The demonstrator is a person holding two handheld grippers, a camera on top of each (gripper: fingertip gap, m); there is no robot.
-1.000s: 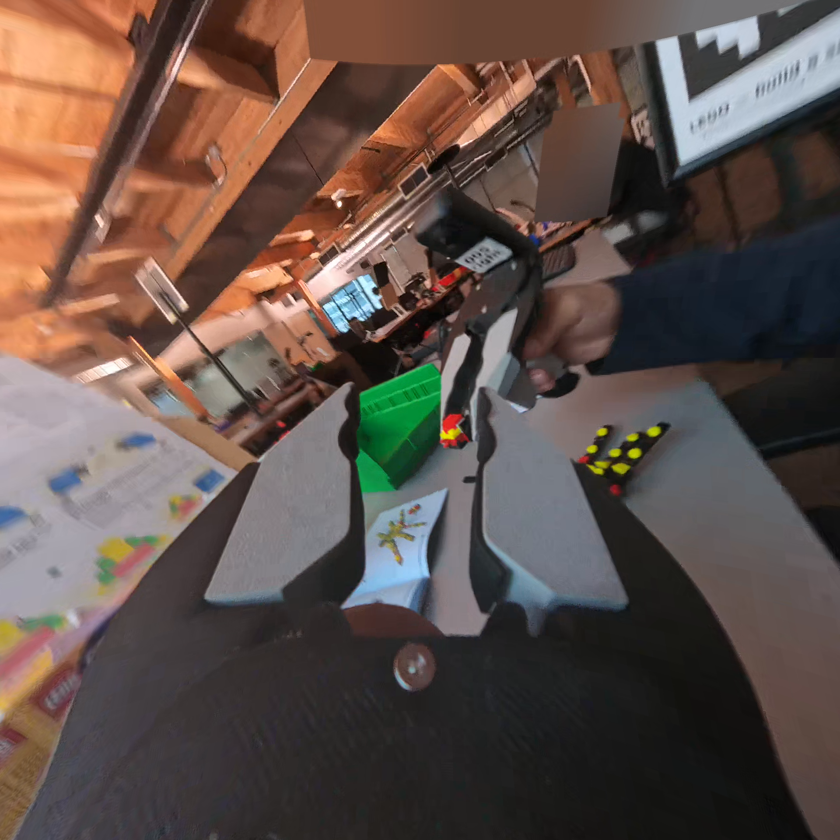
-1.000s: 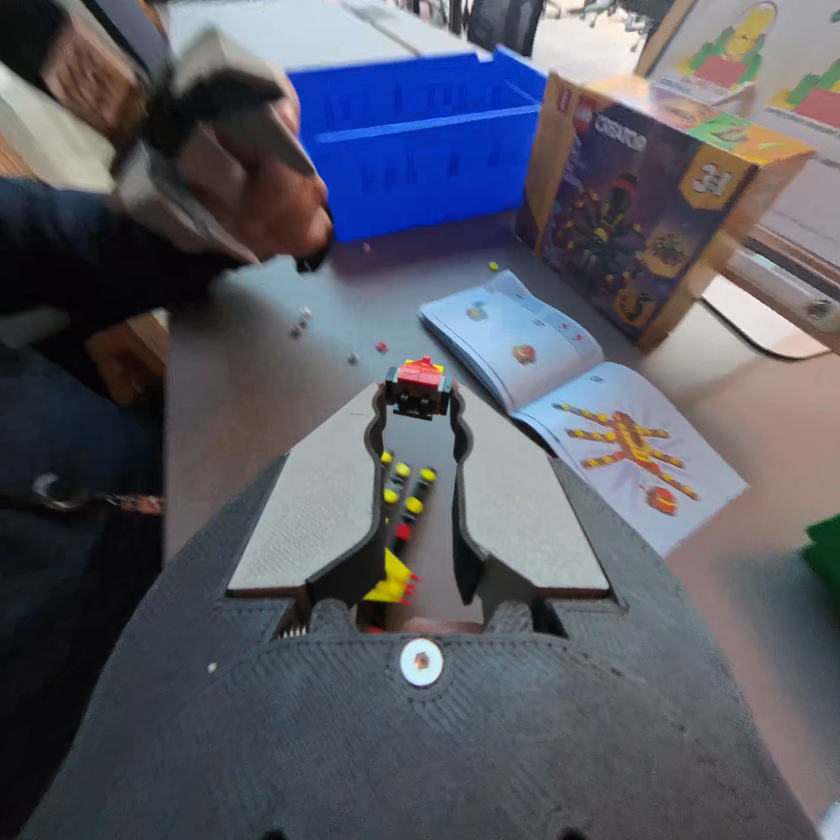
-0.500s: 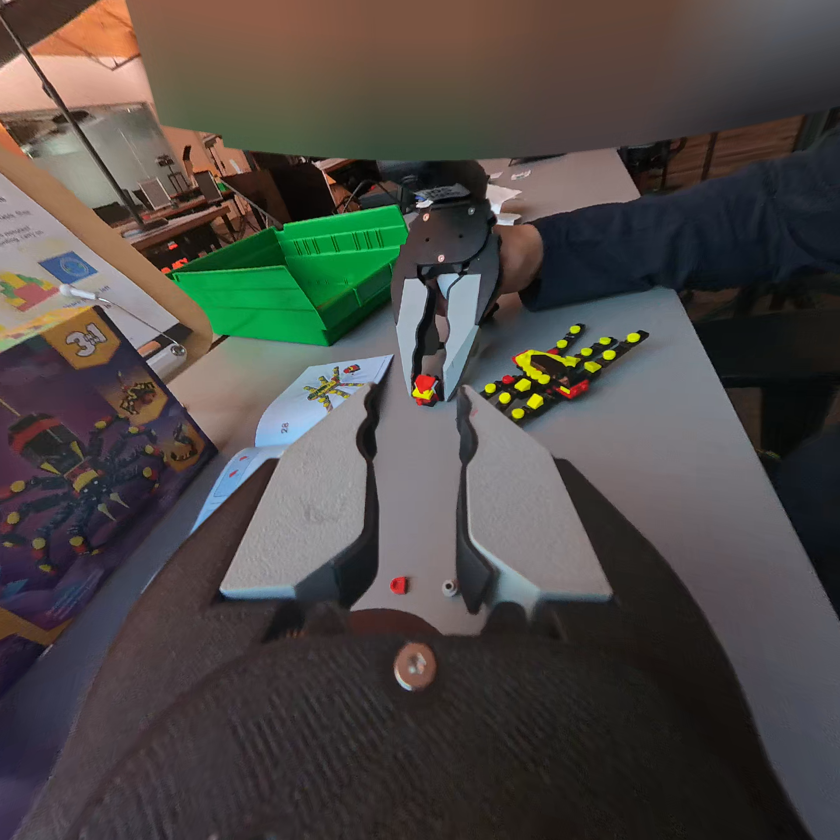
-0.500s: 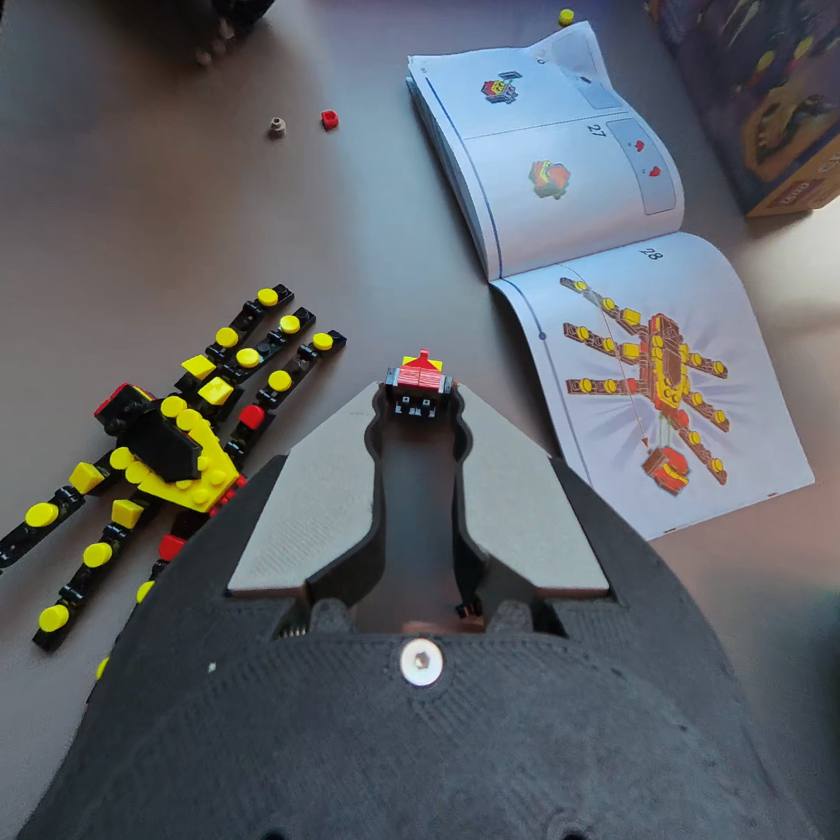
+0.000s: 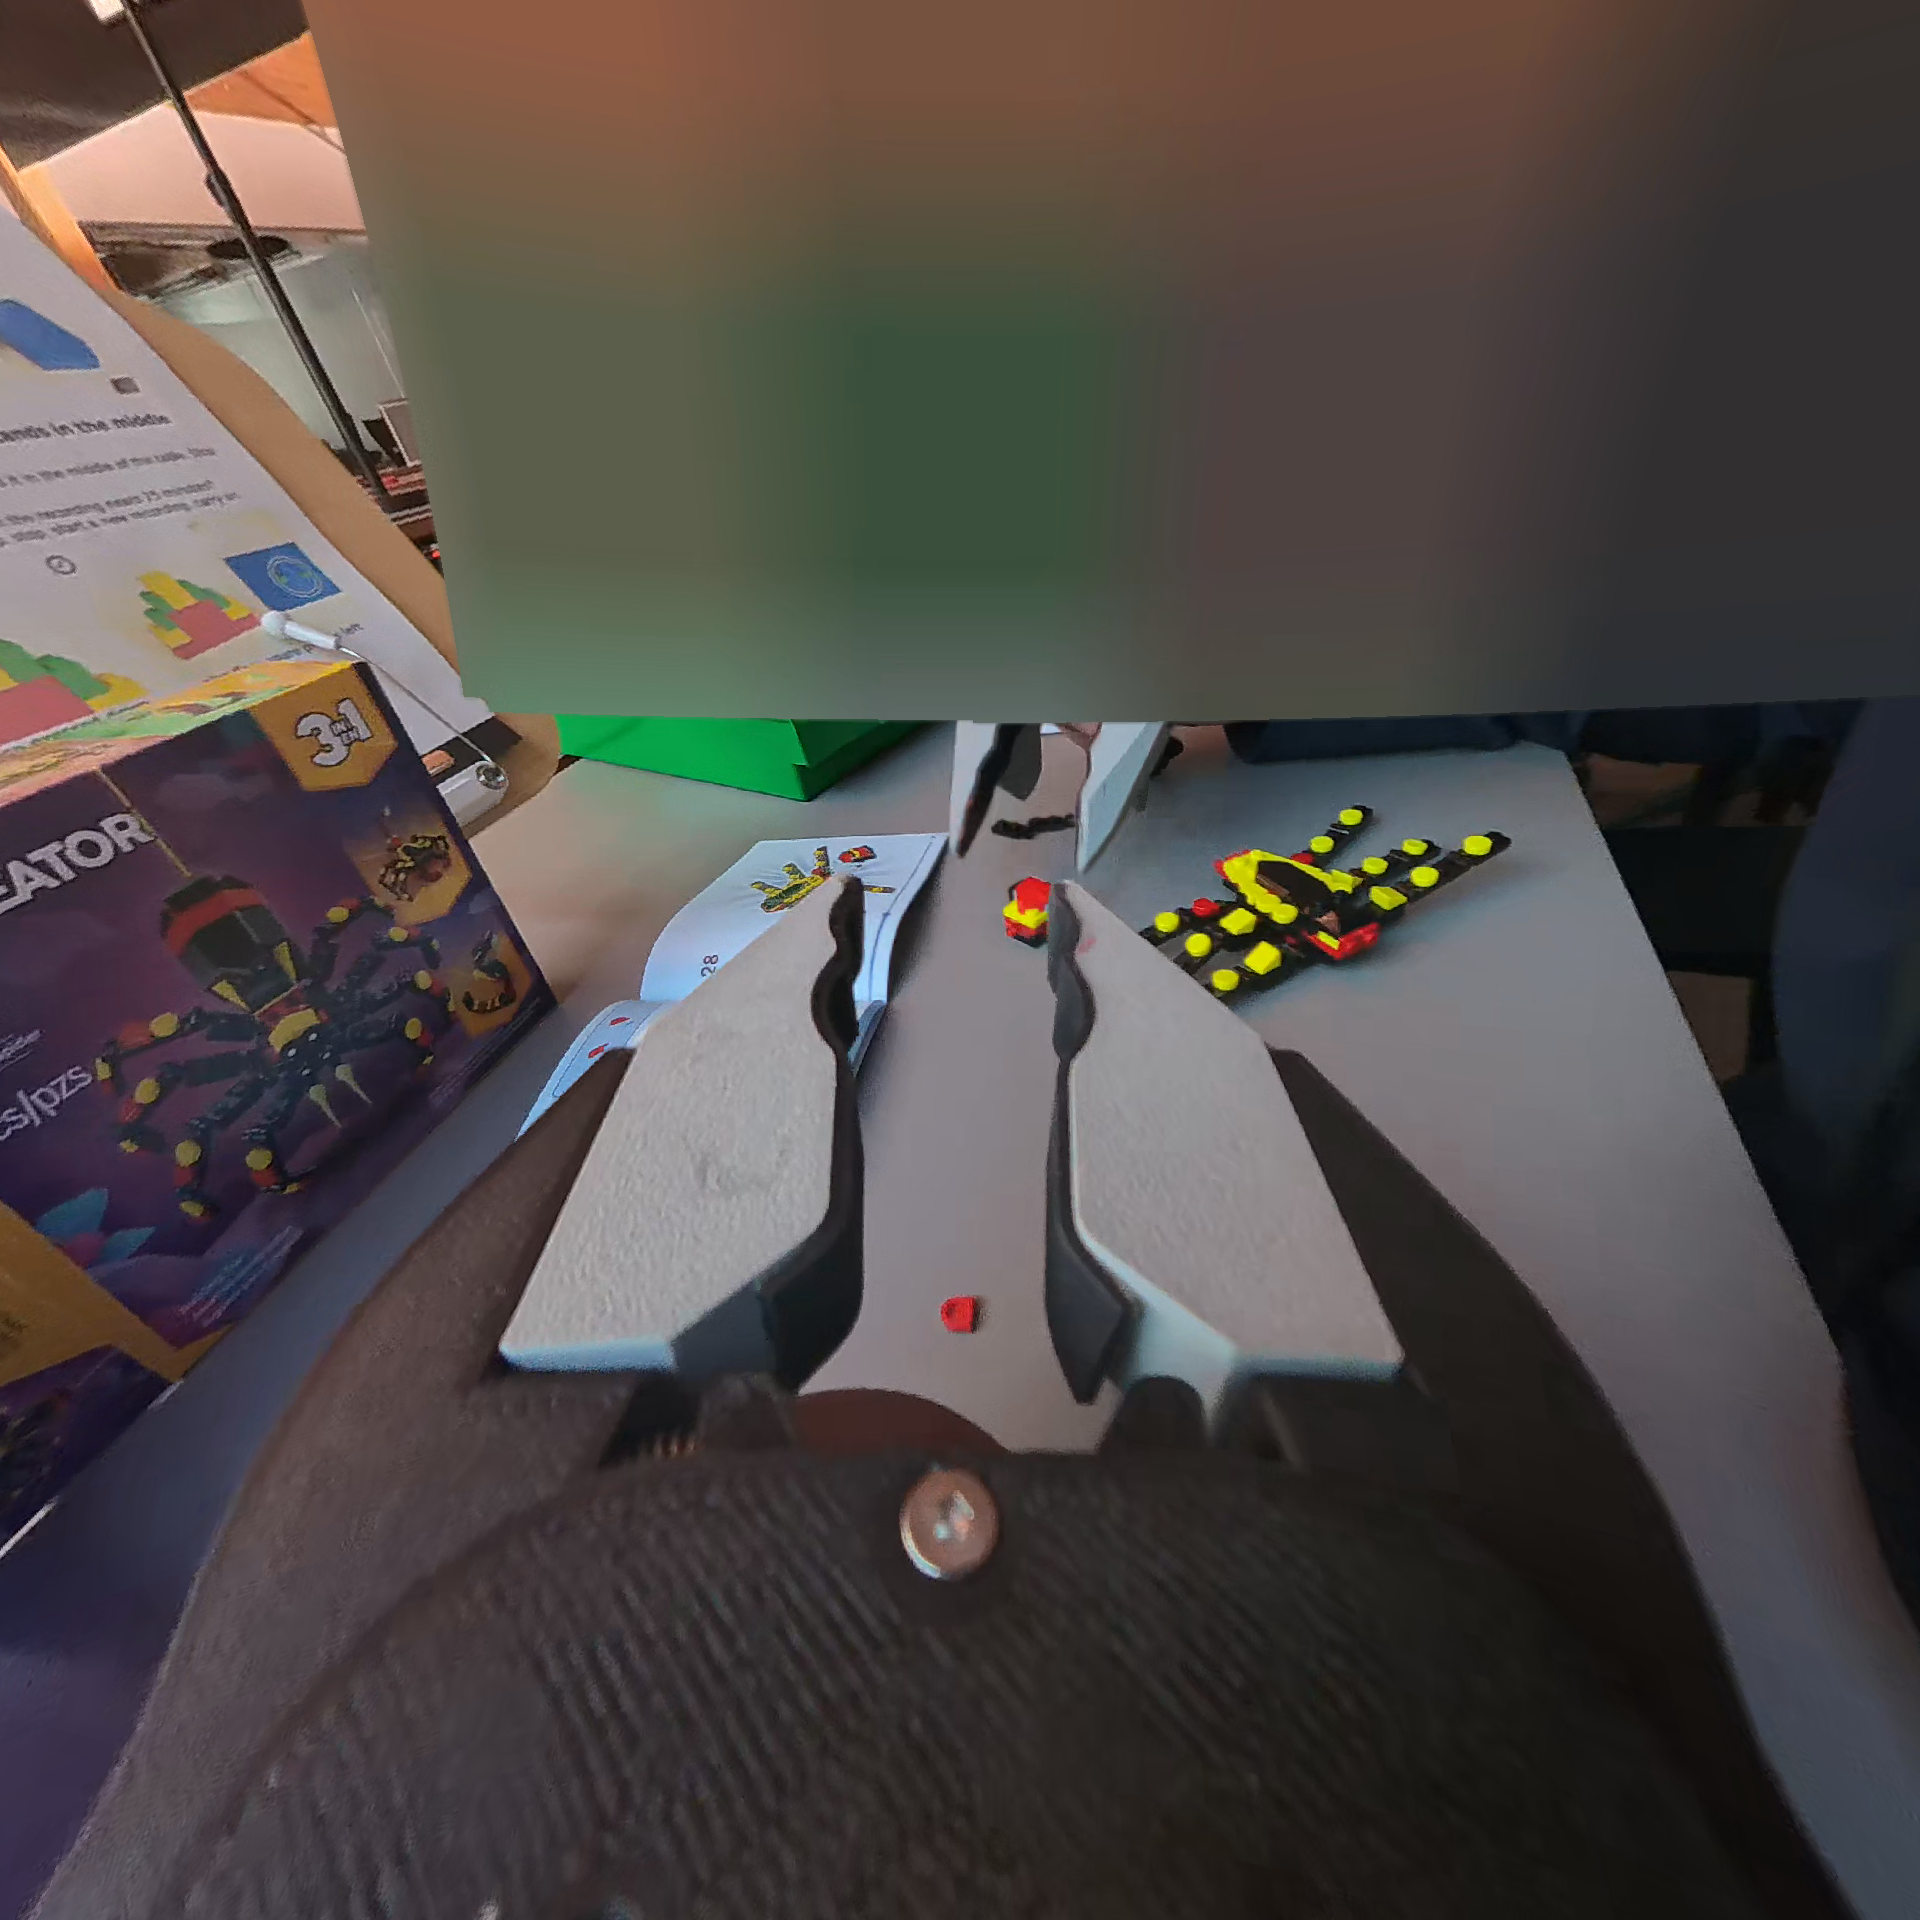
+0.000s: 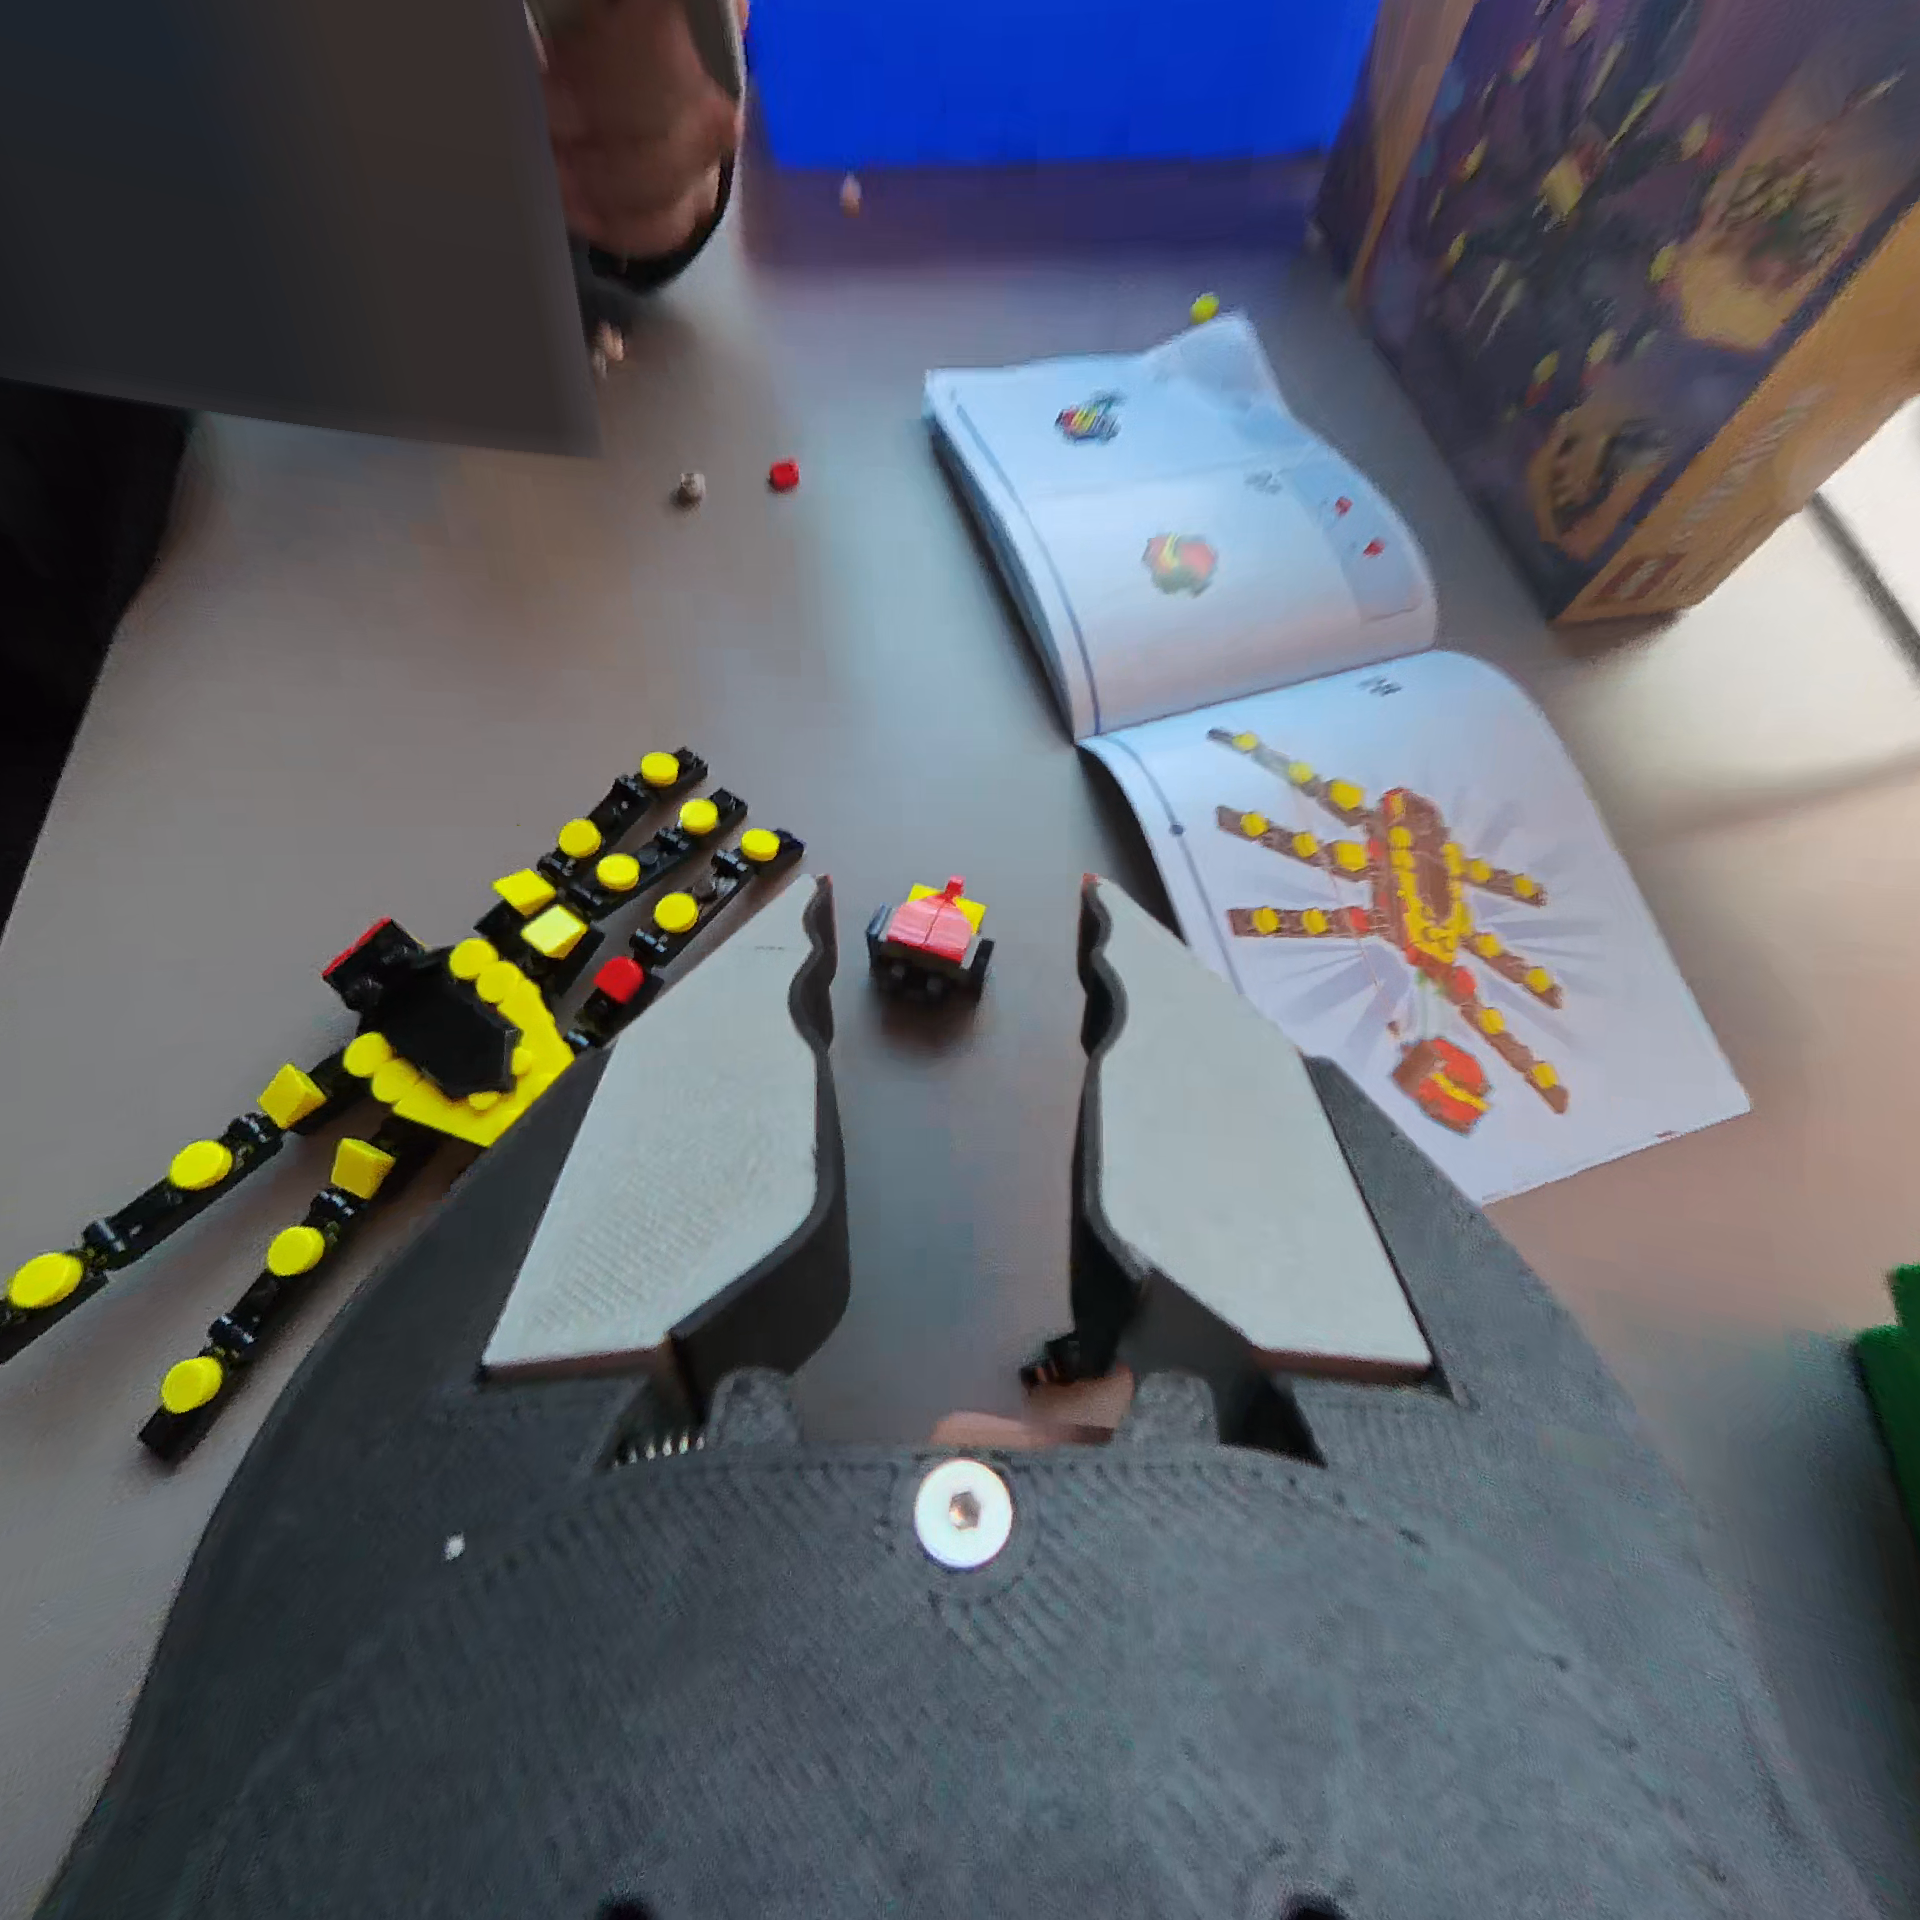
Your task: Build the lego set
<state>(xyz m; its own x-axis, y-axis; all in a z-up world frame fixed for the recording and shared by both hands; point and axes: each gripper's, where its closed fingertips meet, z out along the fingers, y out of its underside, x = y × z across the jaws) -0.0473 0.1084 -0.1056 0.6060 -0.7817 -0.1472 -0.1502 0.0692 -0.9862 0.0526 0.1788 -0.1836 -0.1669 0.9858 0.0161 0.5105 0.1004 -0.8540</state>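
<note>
Both claws stand spread with nothing held: the right gripper (image 6: 951, 899) hangs over the grey table (image 6: 416, 644), its fingertips either side of the small red, yellow and black lego block (image 6: 928, 940) sitting loose on the surface, and the left gripper (image 5: 948, 899) points across at it from the opposite side. Going left to right, the right wrist view alone shows the black-and-yellow spider body (image 6: 416, 1018) up close beside the block, then the open instruction booklet (image 6: 1351, 831), then the purple set box (image 6: 1662, 312). Only the left wrist view shows a tiny red piece (image 5: 959, 1313) between its own fingers and a green bin (image 5: 727, 753) behind the booklet.
</note>
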